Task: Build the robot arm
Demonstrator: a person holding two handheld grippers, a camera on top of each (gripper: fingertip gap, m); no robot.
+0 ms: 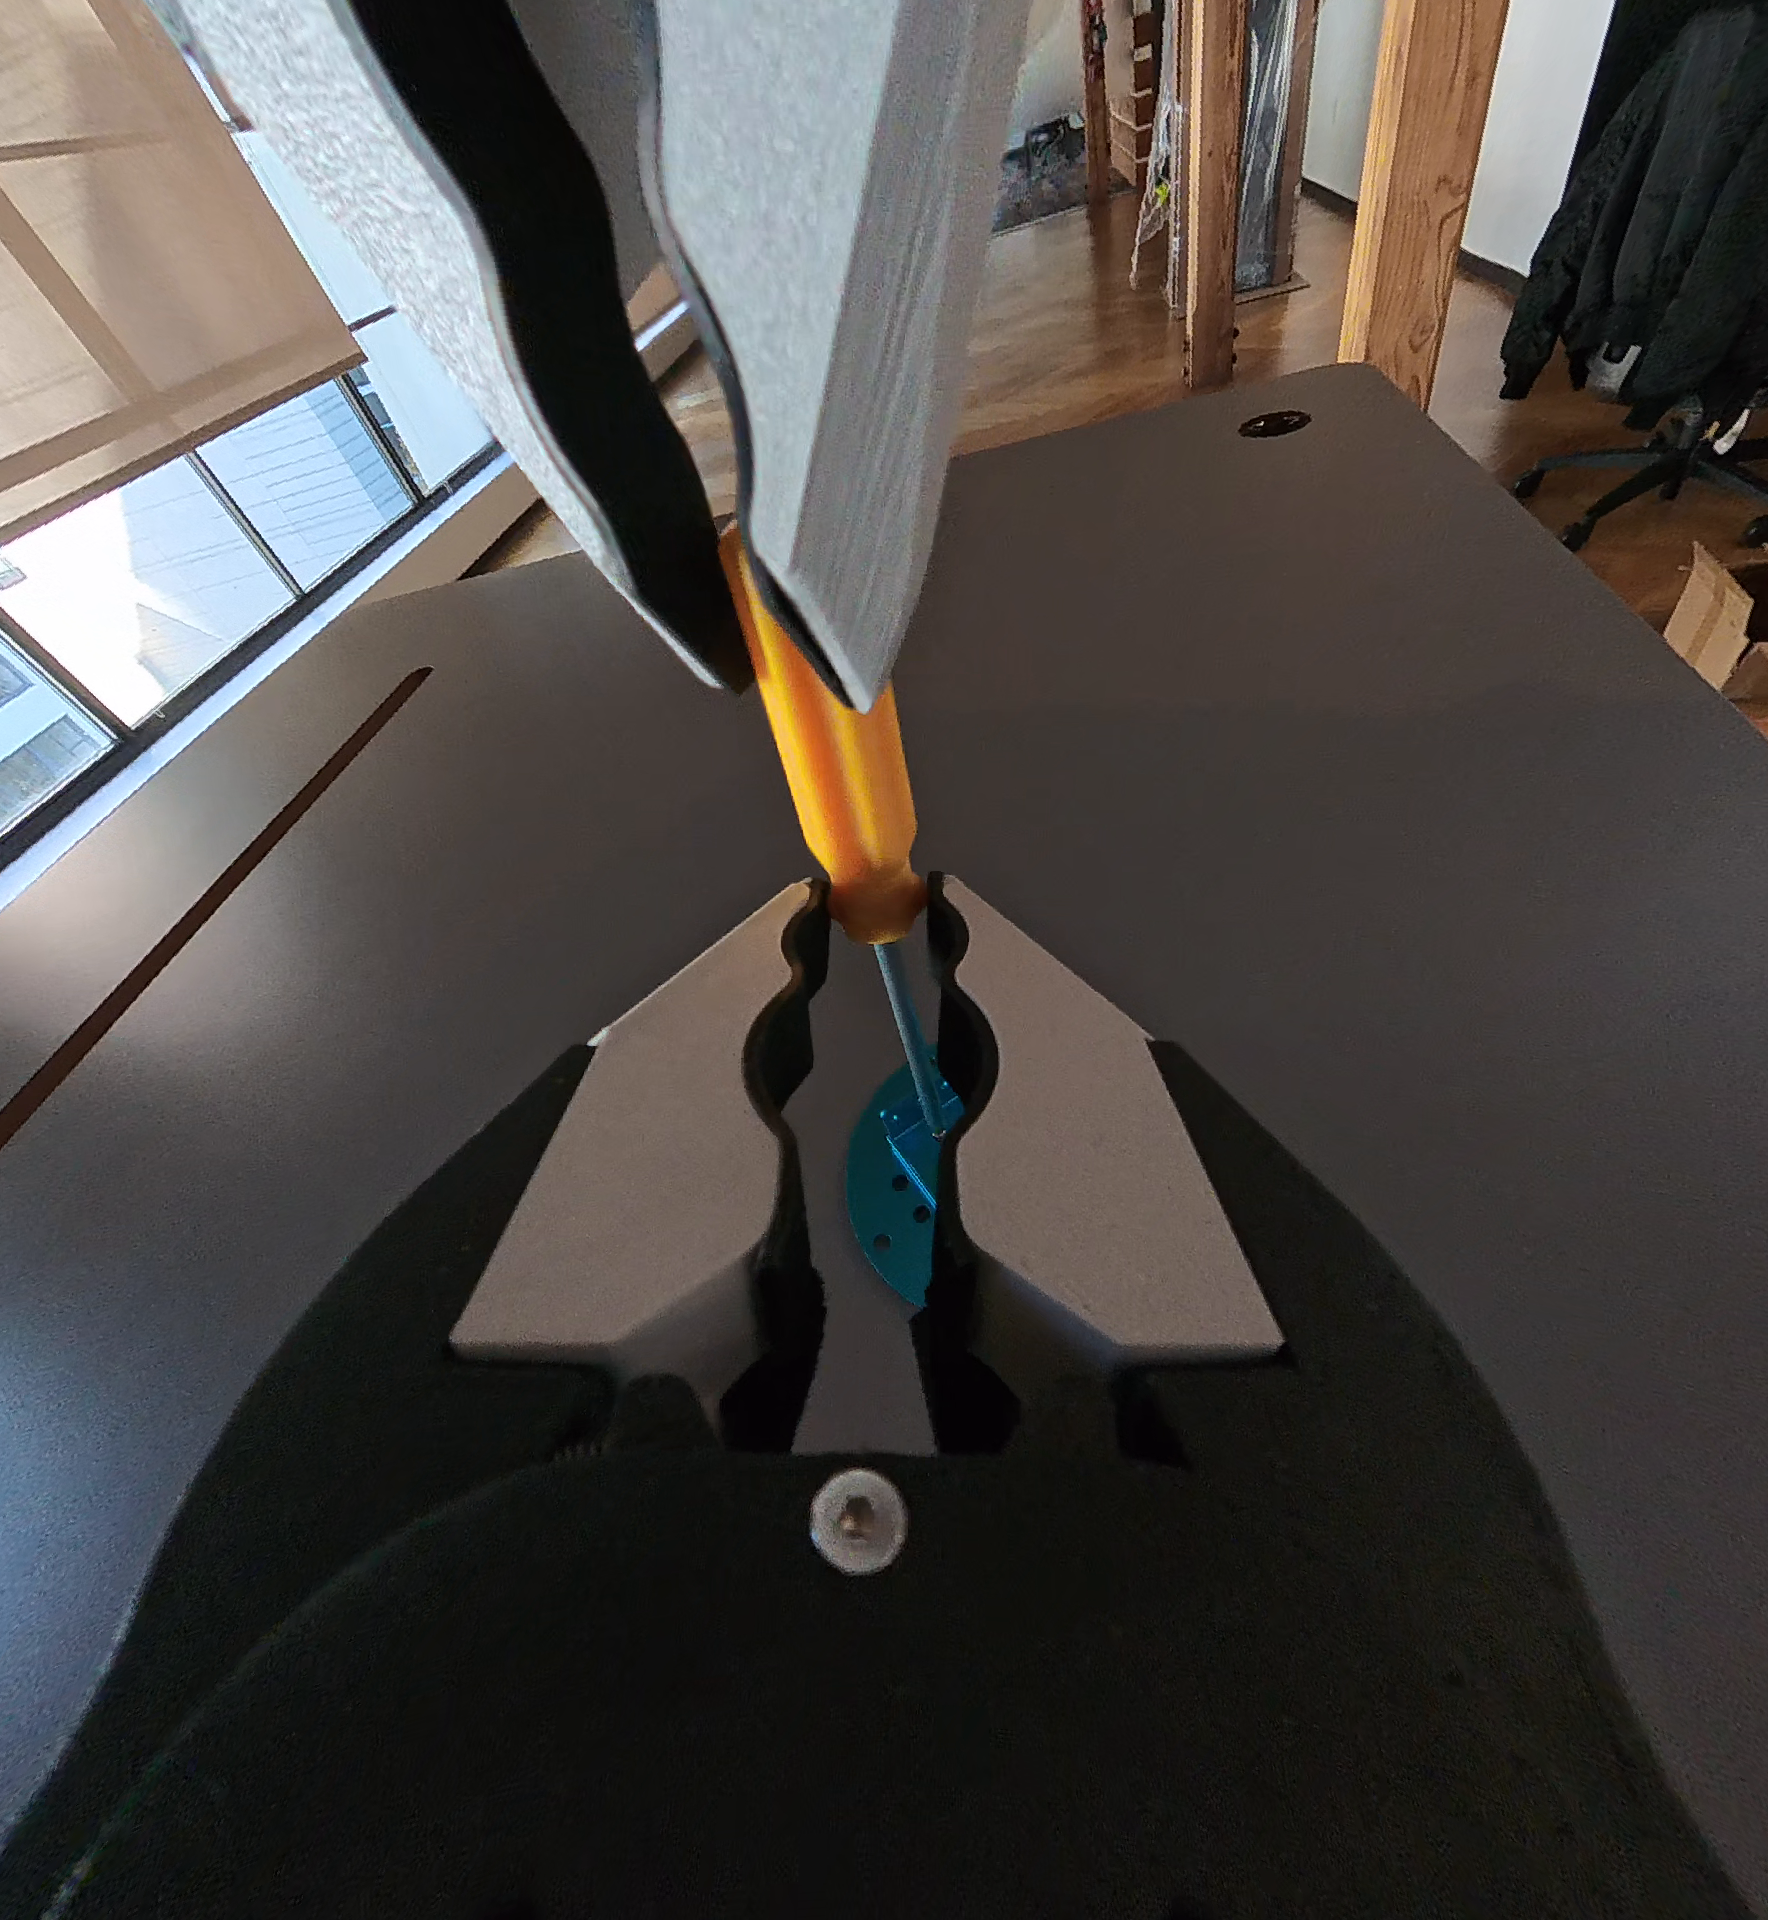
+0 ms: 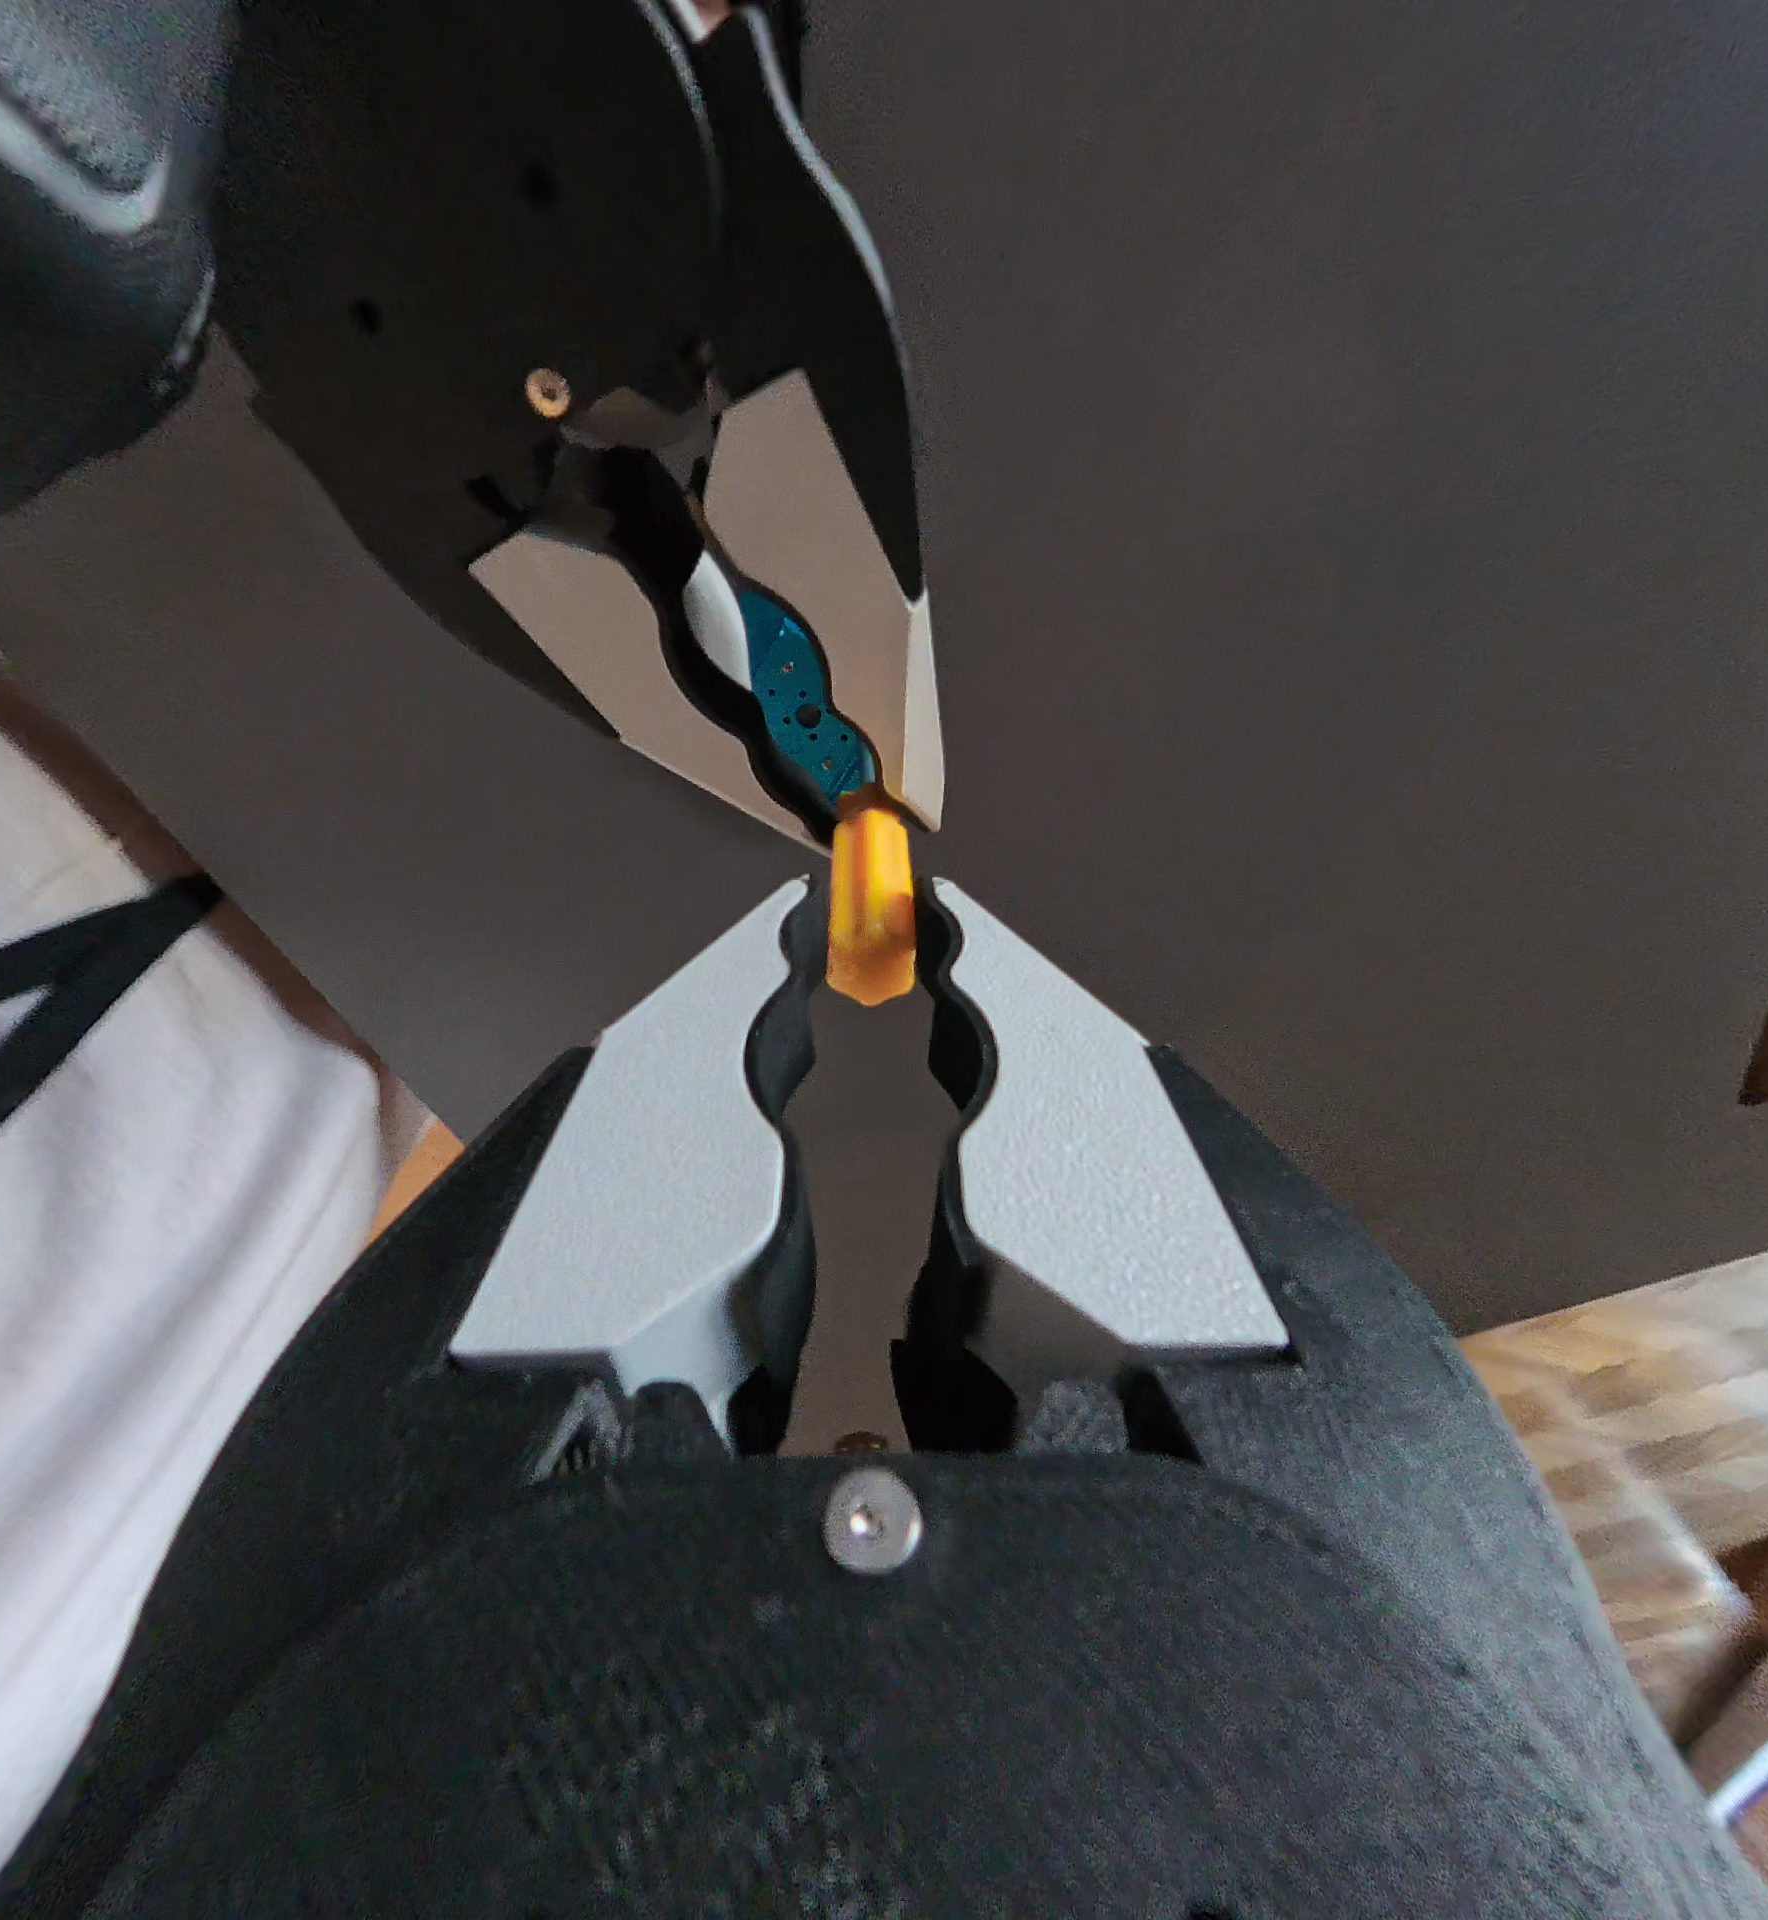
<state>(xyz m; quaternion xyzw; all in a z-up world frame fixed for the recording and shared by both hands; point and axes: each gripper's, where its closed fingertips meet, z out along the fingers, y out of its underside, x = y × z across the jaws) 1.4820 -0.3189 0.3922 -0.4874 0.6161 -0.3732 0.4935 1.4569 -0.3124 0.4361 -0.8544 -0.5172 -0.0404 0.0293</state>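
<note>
My left gripper (image 1: pixel 875 894) is shut on a small blue metal plate (image 1: pixel 895 1195) with several holes, held between its fingers above the dark grey table (image 1: pixel 1327 831). My right gripper (image 2: pixel 864 894) is shut on the orange handle of a screwdriver (image 2: pixel 867 935). In the left wrist view the right gripper (image 1: pixel 786 686) comes in from above, and the screwdriver (image 1: pixel 838 769) points down between my left fingertips. Its thin shaft tip touches a small bracket on the blue plate. In the right wrist view the left gripper (image 2: pixel 875 821) holds the blue plate (image 2: pixel 802 707) just beyond the handle.
A long slot (image 1: pixel 184 935) runs through the table at left. Windows with a blind (image 1: pixel 111 312) are at far left. Wooden posts (image 1: pixel 1410 177), an office chair (image 1: pixel 1680 468) under dark coats and a cardboard box (image 1: pixel 1742 623) stand at right. A person in a white shirt (image 2: pixel 80 1143) is close by. Some 5 cm of space lies between my two pairs of fingers.
</note>
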